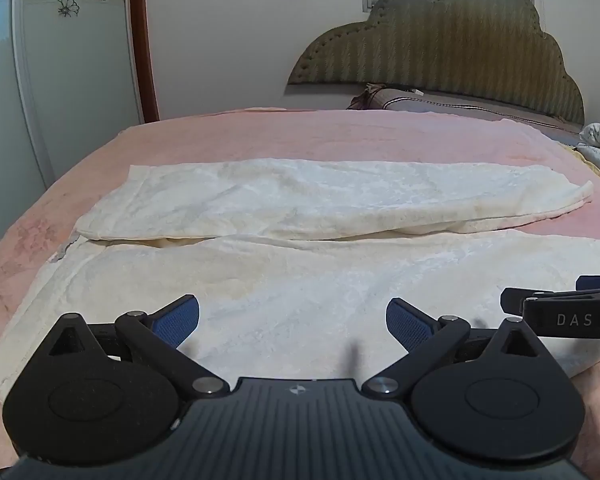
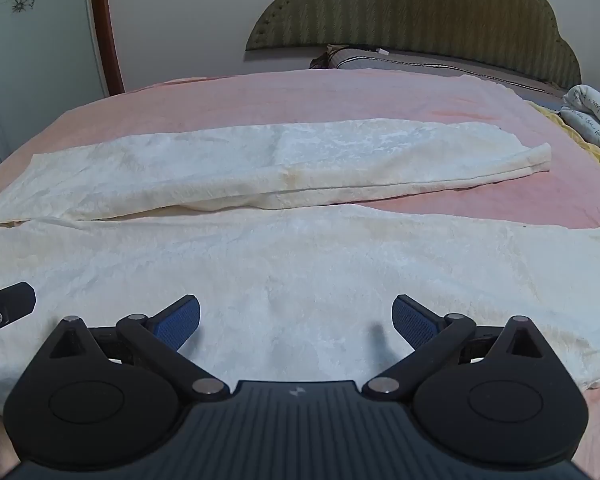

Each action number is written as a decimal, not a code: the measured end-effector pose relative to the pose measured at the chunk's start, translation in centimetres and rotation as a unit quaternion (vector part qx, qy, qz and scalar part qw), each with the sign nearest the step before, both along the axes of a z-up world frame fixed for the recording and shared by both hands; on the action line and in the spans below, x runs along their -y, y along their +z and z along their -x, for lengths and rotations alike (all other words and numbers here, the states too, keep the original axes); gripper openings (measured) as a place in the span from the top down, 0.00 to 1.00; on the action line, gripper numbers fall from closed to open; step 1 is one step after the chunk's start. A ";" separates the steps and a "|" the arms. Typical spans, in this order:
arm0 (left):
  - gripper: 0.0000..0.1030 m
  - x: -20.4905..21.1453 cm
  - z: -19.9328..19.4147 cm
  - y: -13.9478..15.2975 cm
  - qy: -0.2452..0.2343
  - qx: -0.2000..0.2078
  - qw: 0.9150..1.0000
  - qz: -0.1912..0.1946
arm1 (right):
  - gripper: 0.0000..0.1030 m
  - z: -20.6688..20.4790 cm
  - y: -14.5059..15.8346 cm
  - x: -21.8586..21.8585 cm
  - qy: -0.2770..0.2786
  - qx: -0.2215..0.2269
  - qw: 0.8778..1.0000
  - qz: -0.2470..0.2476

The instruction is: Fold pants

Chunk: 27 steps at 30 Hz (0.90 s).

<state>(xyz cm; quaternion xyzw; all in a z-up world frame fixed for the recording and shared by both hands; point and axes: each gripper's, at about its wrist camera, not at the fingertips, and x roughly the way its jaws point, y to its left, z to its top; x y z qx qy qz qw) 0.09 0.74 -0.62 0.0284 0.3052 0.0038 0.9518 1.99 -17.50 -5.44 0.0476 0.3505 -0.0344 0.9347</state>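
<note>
White fluffy pants (image 1: 284, 240) lie flat on a pink bed, waist at the left and both legs running to the right; they also show in the right wrist view (image 2: 300, 248). The far leg (image 2: 260, 164) lies apart from the near leg (image 2: 380, 264). My left gripper (image 1: 293, 318) is open and empty, hovering over the near leg close to the waist. My right gripper (image 2: 296, 320) is open and empty over the near leg further right. The right gripper's side shows at the right edge of the left wrist view (image 1: 564, 312).
The pink bedspread (image 1: 260, 136) covers the bed. A green padded headboard (image 1: 440, 40) and a pillow (image 1: 440, 100) stand at the back. Folded printed bedding (image 2: 592, 116) lies at the right edge. A wardrobe (image 1: 60, 60) stands left of the bed.
</note>
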 end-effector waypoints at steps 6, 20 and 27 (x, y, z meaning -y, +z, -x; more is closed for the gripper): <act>0.02 0.0 -0.1 0.0 -0.002 -0.002 1.000 0.009 | 0.00 0.1 -0.1 0.0 0.001 -0.001 1.000 0.000; 0.02 -0.1 0.0 -0.1 0.000 -0.003 1.000 0.001 | 0.00 0.0 -0.4 -0.3 0.003 -0.005 1.000 -0.001; 0.01 -0.2 0.0 0.0 0.001 -0.004 1.000 0.002 | 0.00 0.0 -0.5 -0.3 0.003 -0.006 1.000 -0.002</act>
